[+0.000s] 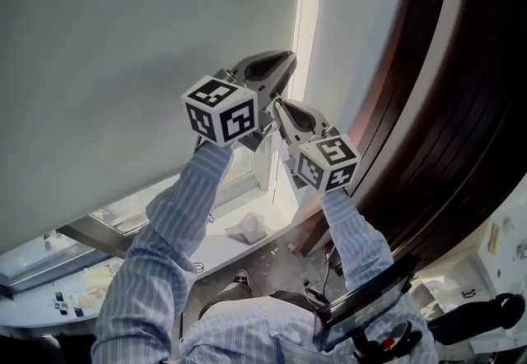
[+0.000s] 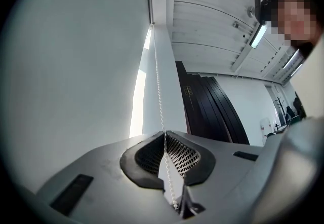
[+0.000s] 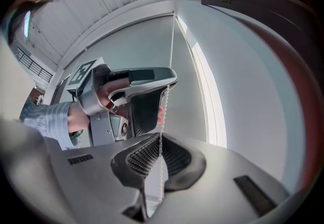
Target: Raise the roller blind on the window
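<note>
Big pale grey roller blind (image 1: 123,49) hangs down over window, fills left side. Low strip of glass shows under it, above white window sill (image 1: 222,243). Left gripper (image 1: 285,59) up high by blind's right edge, jaws pinched tight on thin white bead chain (image 2: 157,86). Right gripper (image 1: 277,104) just below it, jaws squeezed on same chain, lower down. Blue striped sleeves (image 1: 165,231) reach up from below. Dark brown wood wall (image 1: 445,107) on right.
</note>
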The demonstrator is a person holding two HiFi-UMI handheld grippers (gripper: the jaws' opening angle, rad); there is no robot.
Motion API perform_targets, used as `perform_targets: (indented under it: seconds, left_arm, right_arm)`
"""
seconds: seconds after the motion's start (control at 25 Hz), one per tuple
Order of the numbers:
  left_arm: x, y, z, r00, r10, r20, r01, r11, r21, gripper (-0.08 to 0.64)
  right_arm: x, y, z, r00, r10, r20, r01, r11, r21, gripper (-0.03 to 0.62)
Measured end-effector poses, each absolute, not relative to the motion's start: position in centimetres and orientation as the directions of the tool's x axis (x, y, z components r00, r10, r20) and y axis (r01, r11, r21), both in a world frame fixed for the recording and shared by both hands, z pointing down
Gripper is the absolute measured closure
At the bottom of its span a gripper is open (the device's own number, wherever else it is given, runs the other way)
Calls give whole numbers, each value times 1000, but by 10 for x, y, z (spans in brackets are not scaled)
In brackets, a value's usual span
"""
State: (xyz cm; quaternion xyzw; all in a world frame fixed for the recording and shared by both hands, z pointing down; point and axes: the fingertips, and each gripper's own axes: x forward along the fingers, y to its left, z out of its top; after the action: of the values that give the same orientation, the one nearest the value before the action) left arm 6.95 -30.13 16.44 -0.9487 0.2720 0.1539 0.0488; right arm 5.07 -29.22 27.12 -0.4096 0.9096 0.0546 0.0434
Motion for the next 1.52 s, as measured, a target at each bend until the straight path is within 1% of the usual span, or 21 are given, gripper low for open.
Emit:
perform_targets:
  seconds: [0.12,0.24,0.32,0.4,0.48,0.6,0.68,0.92,1.16,1.28,1.36,1.44,1.52]
  left_arm:
    - [71,-302,200,805,-522,-281,-544,-839,0,546]
    - [74,-304,253,816,-542,-202,-550,-835,18,546]
    - [77,-304,293,826,-542,-156,-540,-840,58,546]
    - [78,-302,330,834,-533,-145,-521,-846,114,546]
    - [77,-296,359,831,-532,-164,-514,-846,141,546]
    - [76,-288,390,811,-550,-199,-539,-835,109,546]
    - [77,-285,407,806,-559,-194,-548,-829,112,545]
    - [70,-283,453,813,-572,-109,-559,-819,129,546]
    - [68,-271,516,814,-580,11,-573,-801,173,546]
    - [65,-268,530,812,-583,21,-574,-793,203,545]
    - [63,-271,530,808,-589,26,-582,-790,195,546]
    - [59,-276,531,801,-597,36,-592,-784,187,546]
    - [56,-279,532,798,-602,36,-596,-778,200,546]
  right_arm:
    - [49,-292,307,-644,-762,-73,-765,639,76,577]
    - [52,-293,359,-616,-788,14,-786,615,68,577]
    - [55,-292,399,-599,-797,76,-794,604,67,577]
    - [57,-286,434,-590,-798,118,-799,599,51,577]
    - [56,-279,462,-588,-797,134,-803,596,18,577]
    - [54,-272,492,-576,-808,124,-815,580,-10,577]
    - [53,-269,506,-563,-818,119,-825,565,-18,577]
    - [49,-264,551,-558,-803,211,-823,568,-14,577]
    - [43,-245,615,-547,-762,348,-828,554,-88,577]
    - [46,-236,624,-575,-720,388,-807,577,-126,577]
    - [50,-233,611,-597,-701,390,-790,598,-133,575]
    - [58,-236,585,-607,-715,347,-786,604,-131,574]
    - [67,-242,542,-624,-735,265,-778,617,-119,566]
